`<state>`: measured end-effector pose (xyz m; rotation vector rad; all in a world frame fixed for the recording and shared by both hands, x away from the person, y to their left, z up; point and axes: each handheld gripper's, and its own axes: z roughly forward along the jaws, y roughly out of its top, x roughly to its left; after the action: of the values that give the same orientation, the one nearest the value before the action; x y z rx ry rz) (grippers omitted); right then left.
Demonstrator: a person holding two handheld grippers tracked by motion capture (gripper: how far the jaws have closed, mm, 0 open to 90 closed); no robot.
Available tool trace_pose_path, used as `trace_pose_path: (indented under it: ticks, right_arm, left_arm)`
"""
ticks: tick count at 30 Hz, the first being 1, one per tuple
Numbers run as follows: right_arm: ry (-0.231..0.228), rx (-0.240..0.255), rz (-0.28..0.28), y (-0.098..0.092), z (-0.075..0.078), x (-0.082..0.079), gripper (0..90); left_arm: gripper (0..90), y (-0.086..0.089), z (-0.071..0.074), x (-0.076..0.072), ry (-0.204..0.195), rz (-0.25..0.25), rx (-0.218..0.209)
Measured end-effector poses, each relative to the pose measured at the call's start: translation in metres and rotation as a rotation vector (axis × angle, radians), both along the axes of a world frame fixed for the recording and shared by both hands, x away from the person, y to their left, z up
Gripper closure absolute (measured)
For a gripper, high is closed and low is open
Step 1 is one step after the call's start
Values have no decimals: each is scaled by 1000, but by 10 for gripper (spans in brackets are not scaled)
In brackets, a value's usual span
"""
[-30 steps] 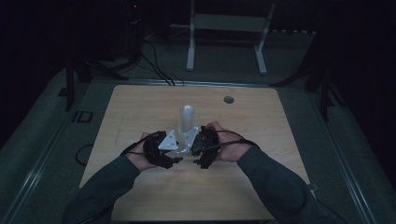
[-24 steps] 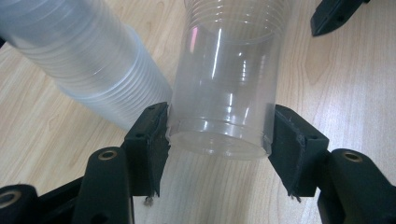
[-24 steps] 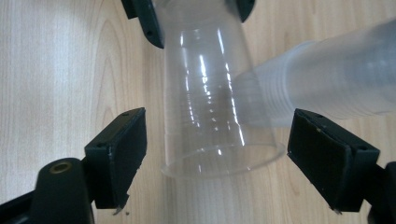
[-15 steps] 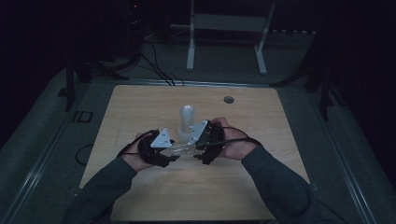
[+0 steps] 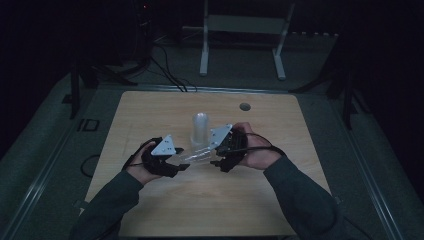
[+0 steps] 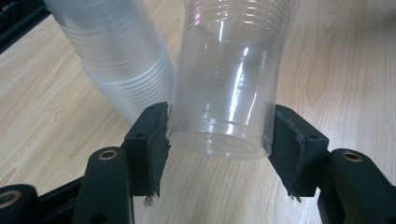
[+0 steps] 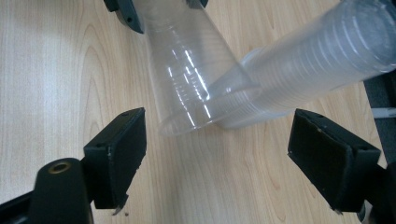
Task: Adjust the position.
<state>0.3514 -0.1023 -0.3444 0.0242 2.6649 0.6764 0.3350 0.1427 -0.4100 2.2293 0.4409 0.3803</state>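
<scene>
Holding a clear cup clamped near its base, the left tool must stay firm. The right tool stands apart, empty, short of the rim; beside both stands the cup stack, to be avoided.

Left hand-held gripper is clamped; right hand-held gripper gapes (jaws apparently level), both forearms converging.

This looks like a lab or recording room kept dark. A bare pale wooden table stands alone on a grey floor, black cables trail across the floor at the far left, and a white metal stand rises beyond the table's far edge.
</scene>
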Motion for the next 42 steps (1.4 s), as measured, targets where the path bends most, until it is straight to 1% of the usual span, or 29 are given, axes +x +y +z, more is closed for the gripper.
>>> trace_pose_path:
  ticks: [3,5,8,10,16,22,23,24,30,33,36,38,42]
  right_arm:
    - [11,27,-9,-3,1,1,192]
    - [13,41,-9,-5,1,2,192]
    - [16,55,-21,-8,1,2,192]
    - [17,61,-23,-9,1,3,192]
    - [25,93,-38,-13,0,5,192]
    - [26,106,-47,-16,-3,5,192]
    - [28,109,-51,-17,-3,6,192]
    - [31,118,-55,-18,-3,6,192]
    - [39,136,-69,-21,-5,7,193]
    - [49,156,-73,-21,-6,8,195]
    - [58,166,-77,-22,-9,8,196]
    - [63,167,-83,-22,-11,8,196]
    - [80,193,-92,-22,-14,9,199]
  left_arm:
    - [416,4,1,0,-3,9,-34]
    - [416,6,1,0,1,15,-59]
    - [416,8,1,0,3,20,-75]
    - [416,9,1,0,2,20,-76]
    - [416,14,1,-1,4,29,-122]
    - [416,16,1,-1,-1,34,-136]
    - [416,17,1,-1,-4,36,-146]
    - [416,18,1,-2,-5,37,-148]
    - [416,19,2,-2,-8,42,-173]
    - [416,20,3,-2,-12,45,-188]
    - [416,22,3,-3,-15,50,-202]
    - [416,23,4,-3,-17,51,-204]
    - [416,25,5,-3,-21,59,-217]
